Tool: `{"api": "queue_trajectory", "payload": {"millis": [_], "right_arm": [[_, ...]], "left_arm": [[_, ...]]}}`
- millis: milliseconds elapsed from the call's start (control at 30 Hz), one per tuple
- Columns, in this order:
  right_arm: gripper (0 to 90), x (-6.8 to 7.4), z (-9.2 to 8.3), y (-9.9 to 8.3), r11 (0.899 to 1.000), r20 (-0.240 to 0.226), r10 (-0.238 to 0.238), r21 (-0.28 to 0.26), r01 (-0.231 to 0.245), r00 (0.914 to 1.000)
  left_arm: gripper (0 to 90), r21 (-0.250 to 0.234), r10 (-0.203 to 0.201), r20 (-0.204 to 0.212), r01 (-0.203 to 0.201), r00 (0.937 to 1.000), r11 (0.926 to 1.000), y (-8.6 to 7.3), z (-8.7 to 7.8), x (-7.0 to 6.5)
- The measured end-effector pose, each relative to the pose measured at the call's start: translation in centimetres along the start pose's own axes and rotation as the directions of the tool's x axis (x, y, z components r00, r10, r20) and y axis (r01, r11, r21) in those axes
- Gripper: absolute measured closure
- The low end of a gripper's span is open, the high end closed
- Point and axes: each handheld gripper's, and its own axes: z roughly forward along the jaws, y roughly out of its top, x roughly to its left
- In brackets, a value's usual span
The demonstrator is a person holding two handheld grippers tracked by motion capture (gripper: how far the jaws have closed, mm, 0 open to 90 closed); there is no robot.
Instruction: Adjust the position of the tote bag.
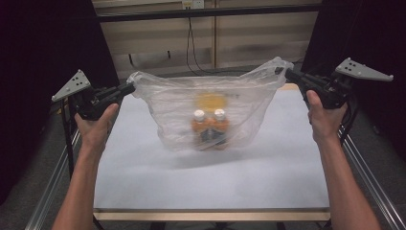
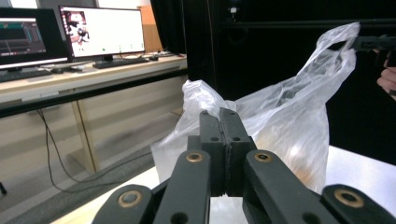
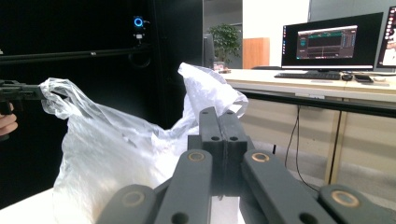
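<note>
Soft overhead light falls evenly on my table (image 1: 210,182), while the sides sink into black. The plastic bag (image 1: 206,112) looks motion-blurred, casting a faint shadow beneath. Distant monitors (image 2: 105,30) glow bright and slightly soft.

Blurred contents, pinched handles, cropped arms

Inside the clear plastic bag (image 1: 206,112) two white-capped orange bottles (image 1: 209,127) show only as a blur, their labels unreadable, and a yellow shape (image 1: 209,101) above them is too smeared to identify. In both gripper views the bag handle vanishes between the closed jaws of the left gripper (image 2: 223,116) and the right gripper (image 3: 221,116), so the pinched film cannot be seen. The high view's bottom edge cuts off both forearms, and the monitor screens (image 3: 330,42) are too small to read.
</note>
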Motion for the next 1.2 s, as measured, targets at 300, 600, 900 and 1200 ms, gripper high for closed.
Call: {"api": "queue_trajectory", "payload": {"millis": [300,600,900,1200], "right_arm": [[90.0,-0.6,-0.7,-2.4,0.999,0.014,0.013,0.034,-0.014,0.9998],[90.0,-0.5,-1.4,-4.7,0.997,0.026,0.029,0.067,-0.03,0.9993],[90.0,-1.0,-1.5,-7.3,0.992,0.034,0.051,0.113,-0.055,0.9981],[90.0,-1.1,-1.5,-8.8,0.985,0.042,0.064,0.16,-0.07,0.9971]], "left_arm": [[90.0,0.01,-0.036,-0.006,0.036,0.9993,0.9993,-2.0,-0.3,0.3],[90.0,0.006,-0.054,-0.009,0.055,0.9985,0.9985,-4.1,-0.9,0.0],[90.0,0.039,-0.072,-0.008,0.072,0.9974,0.9966,-6.5,-0.6,0.0],[90.0,0.089,-0.075,0.004,0.074,0.9972,0.9932,-7.7,-0.6,0.0]]}}
